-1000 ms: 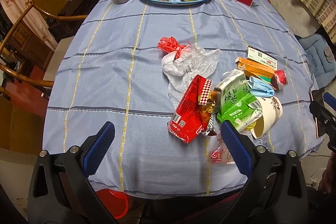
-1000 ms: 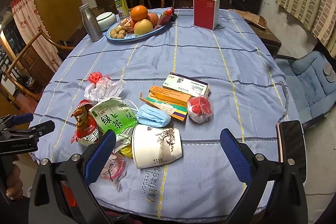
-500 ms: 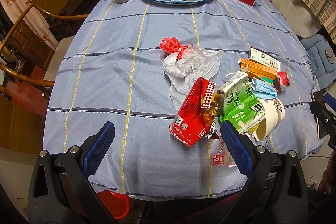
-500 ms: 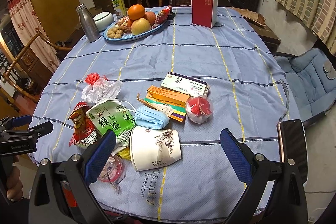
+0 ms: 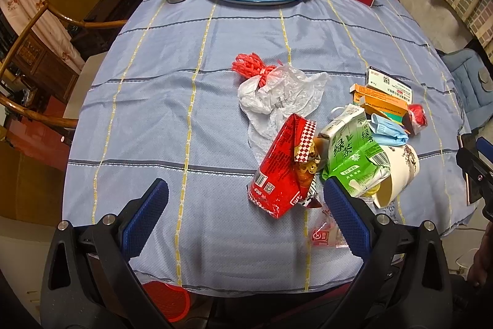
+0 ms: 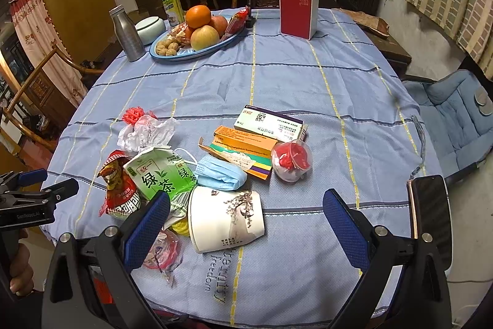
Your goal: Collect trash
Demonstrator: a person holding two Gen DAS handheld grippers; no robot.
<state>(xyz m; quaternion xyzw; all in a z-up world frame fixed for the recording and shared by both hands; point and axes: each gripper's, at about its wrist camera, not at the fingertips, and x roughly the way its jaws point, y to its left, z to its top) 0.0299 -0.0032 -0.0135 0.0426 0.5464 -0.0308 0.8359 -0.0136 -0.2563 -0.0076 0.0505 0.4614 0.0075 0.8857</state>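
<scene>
Looking along both grippers, we see a round worktop (image 6: 308,82) under a blue checked cloth, with the trash heaped toward its near edge.

Left gripper (image 5: 246,208): jaws wide apart, holding nothing, hovering over the near edge. Red snack bag (image 5: 282,171) lies just ahead of its right finger, touching the green tea carton (image 5: 354,156).

Right gripper (image 6: 246,215): jaws wide apart, also empty, over the near edge. Paper cup (image 6: 226,216) lies on its side between the fingers, mouth toward the near-left.

Trash pile, from the right wrist view:
- green tea carton (image 6: 161,174), crumpled, beside the red snack bag (image 6: 118,190) at the left of the heap
- blue face mask (image 6: 220,174) folded, touching the cup's far side and the carton
- orange medicine box (image 6: 243,148) and white medicine box (image 6: 271,124) stacked behind the mask
- clear cup with red scraps (image 6: 291,161) just right of the boxes
- white plastic bag (image 6: 144,131) with a red net (image 6: 133,114), farther in
- small clear wrapper (image 6: 163,248) at the near edge, partly behind the left finger

Far edge: fruit plate (image 6: 172,54), metal bottle (image 6: 126,34), red box (image 6: 297,13) standing upright. A dark phone (image 6: 429,207) lies at the near-right edge.

A hand (image 6: 18,270) grips the left tool's handle at the left of the right wrist view.
</scene>
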